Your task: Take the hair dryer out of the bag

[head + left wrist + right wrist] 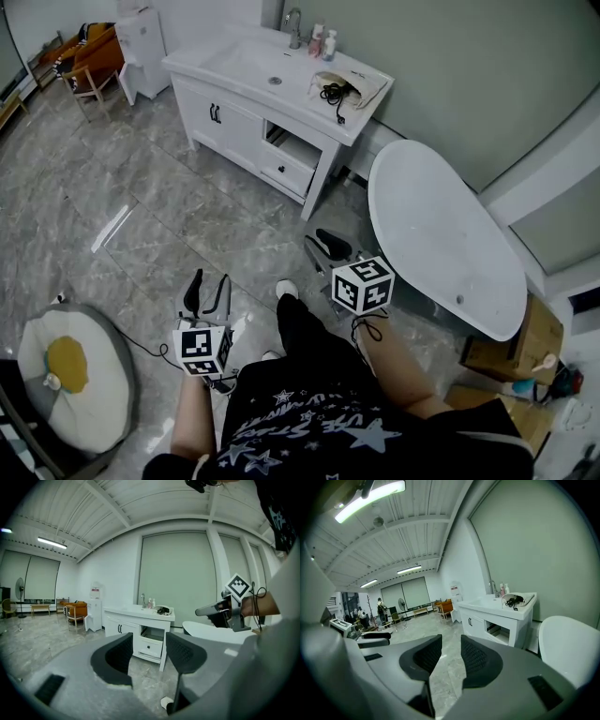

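The left gripper [208,292] stood empty with jaws fairly wide, the right gripper [325,248] empty with a narrower gap, both held over the floor [141,216] well apart from the vanity surface [225,58]. The hair dryer [332,92] lay at the mouth of the pale bag [366,84] on that surface. The task seemed only at the approach, and the next move would call for walking up, steadying the bag and grasping the dryer.

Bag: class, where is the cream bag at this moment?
In the head view, the bag lies at the right end of the white vanity top, right of the basin, near the bathtub.
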`<action>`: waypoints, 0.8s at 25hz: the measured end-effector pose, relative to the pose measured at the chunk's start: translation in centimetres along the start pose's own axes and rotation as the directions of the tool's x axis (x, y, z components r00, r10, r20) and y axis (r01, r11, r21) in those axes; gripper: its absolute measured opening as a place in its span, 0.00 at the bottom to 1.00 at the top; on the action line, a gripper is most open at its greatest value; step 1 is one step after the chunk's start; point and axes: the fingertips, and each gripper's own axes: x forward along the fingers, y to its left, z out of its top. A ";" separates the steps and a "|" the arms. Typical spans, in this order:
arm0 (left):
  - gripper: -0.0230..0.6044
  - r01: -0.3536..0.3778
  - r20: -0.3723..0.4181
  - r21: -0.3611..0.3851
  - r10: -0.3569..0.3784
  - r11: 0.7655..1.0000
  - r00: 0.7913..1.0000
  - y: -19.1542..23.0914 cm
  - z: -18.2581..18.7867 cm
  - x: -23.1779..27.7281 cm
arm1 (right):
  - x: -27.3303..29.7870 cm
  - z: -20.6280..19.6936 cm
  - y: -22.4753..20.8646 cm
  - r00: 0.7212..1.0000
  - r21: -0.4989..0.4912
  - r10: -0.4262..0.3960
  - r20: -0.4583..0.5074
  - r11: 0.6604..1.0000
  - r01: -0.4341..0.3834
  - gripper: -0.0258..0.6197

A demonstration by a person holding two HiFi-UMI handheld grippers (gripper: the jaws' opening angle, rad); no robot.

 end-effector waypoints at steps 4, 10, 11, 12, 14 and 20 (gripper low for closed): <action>0.46 -0.029 -0.014 -0.021 0.028 0.999 0.999 2.2 0.0 2.8 | 4.0 1.0 -2.1 1.000 0.041 0.004 0.013 0.999 -0.004 0.36; 0.53 -0.066 -0.030 -0.031 0.065 0.997 0.997 5.7 1.9 9.6 | 11.5 4.8 -7.3 1.000 0.066 0.005 0.028 0.998 -0.007 0.47; 0.53 -0.070 -0.035 -0.026 0.070 0.997 0.997 6.2 2.3 11.1 | 12.7 5.7 -8.4 0.999 0.074 0.002 0.036 0.997 -0.005 0.47; 0.53 -0.072 -0.042 -0.019 0.071 0.997 0.997 6.6 2.7 12.6 | 13.8 6.5 -9.5 0.999 0.082 0.000 0.041 0.997 -0.003 0.47; 0.53 -0.067 -0.056 -0.007 0.066 0.998 0.996 7.1 3.6 15.6 | 15.9 7.9 -11.6 0.999 0.093 -0.003 0.042 0.996 -0.001 0.47; 0.53 -0.017 -0.075 0.021 0.019 1.000 0.997 6.7 6.8 25.7 | 20.2 11.6 -19.1 0.998 0.135 -0.035 0.044 0.990 0.029 0.47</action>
